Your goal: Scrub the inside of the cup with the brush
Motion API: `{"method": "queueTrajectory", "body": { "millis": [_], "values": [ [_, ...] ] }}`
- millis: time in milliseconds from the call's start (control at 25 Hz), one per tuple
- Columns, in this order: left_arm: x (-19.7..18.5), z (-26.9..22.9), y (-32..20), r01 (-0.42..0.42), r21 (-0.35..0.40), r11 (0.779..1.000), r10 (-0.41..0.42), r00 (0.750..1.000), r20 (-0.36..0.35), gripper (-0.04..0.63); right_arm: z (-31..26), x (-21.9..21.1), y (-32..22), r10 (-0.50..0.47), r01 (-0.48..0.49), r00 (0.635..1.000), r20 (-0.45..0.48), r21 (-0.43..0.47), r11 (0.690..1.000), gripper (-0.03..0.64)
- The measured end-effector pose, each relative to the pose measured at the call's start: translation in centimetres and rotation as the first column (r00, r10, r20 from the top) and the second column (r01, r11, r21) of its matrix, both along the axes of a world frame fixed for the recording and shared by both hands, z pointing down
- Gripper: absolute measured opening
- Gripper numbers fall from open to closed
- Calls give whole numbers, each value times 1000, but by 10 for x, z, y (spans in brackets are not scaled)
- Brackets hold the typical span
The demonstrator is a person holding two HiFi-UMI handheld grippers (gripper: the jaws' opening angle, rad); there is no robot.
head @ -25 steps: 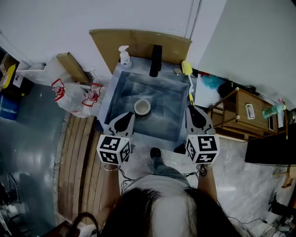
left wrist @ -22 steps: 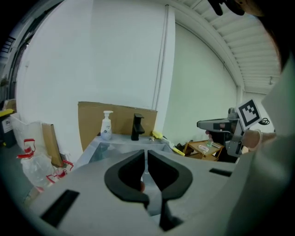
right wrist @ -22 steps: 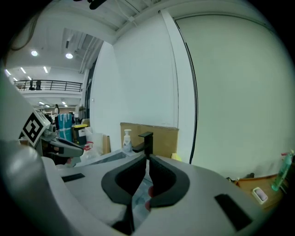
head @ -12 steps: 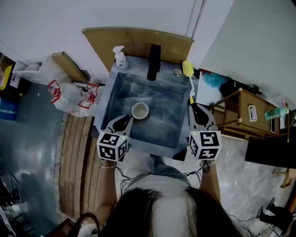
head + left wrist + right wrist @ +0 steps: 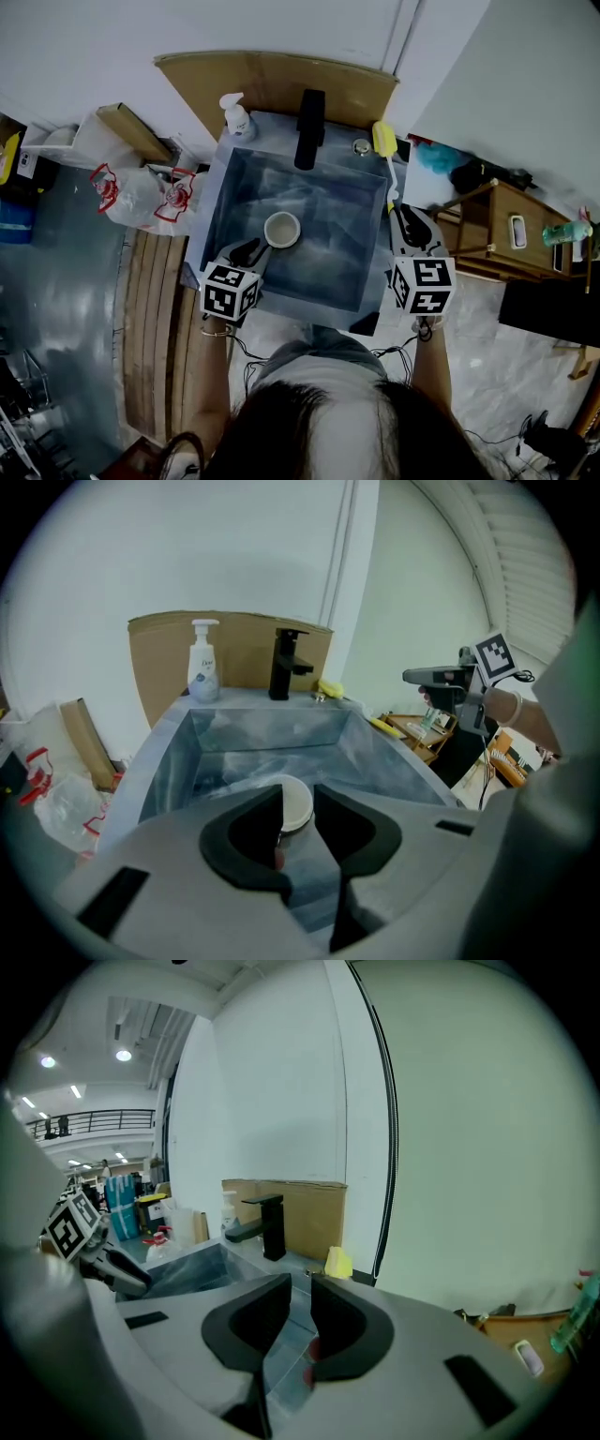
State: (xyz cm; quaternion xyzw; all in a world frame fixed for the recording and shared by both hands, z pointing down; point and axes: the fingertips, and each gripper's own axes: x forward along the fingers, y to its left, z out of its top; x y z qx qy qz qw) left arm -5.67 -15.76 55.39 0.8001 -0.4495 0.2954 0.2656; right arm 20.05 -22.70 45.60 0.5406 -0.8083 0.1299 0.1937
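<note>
A white cup [image 5: 282,229] stands upright on the floor of the grey sink [image 5: 333,211]. My left gripper [image 5: 248,251] hangs over the sink's near left side, just short of the cup. Its jaws have just been opening and stand open; the cup [image 5: 298,804] shows through the gap, beyond the tips. A brush with a yellow head [image 5: 382,139] lies along the sink's right rim, its thin handle running toward my right gripper [image 5: 404,215]. That gripper's jaws have also just been opening, with nothing between them; the yellow brush head [image 5: 337,1263] lies ahead.
A black faucet [image 5: 308,127] and a white soap bottle [image 5: 234,114] stand at the sink's back edge before a cardboard sheet [image 5: 272,82]. Plastic bags [image 5: 141,197] lie on the floor to the left. A wooden shelf [image 5: 497,225] stands to the right.
Both grippers moved forward and down toward the sink. The left one now reaches the cup's near side, the right one the brush handle's end. Both pairs of jaws went from shut to open.
</note>
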Motion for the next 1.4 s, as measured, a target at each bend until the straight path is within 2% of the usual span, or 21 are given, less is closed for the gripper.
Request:
{"method": "queueTrajectory", "body": {
  "millis": [280,600,1040,1400],
  "values": [
    [-1,35,2,-39,-107,994,44,998,46,126,24,12,-13,29,-30,999,-14,-49,998,89],
    [-6,67,6,-60,-225,973,82,992,91,146,53,24,-27,63,-66,998,-30,-102,993,107],
    [-13,101,8,-78,-332,940,126,984,127,152,92,31,-44,96,-96,995,-10,-183,978,121],
    [-14,116,7,-95,-374,923,161,976,149,155,116,28,-58,126,-120,992,14,-231,966,129]
  ]
}}
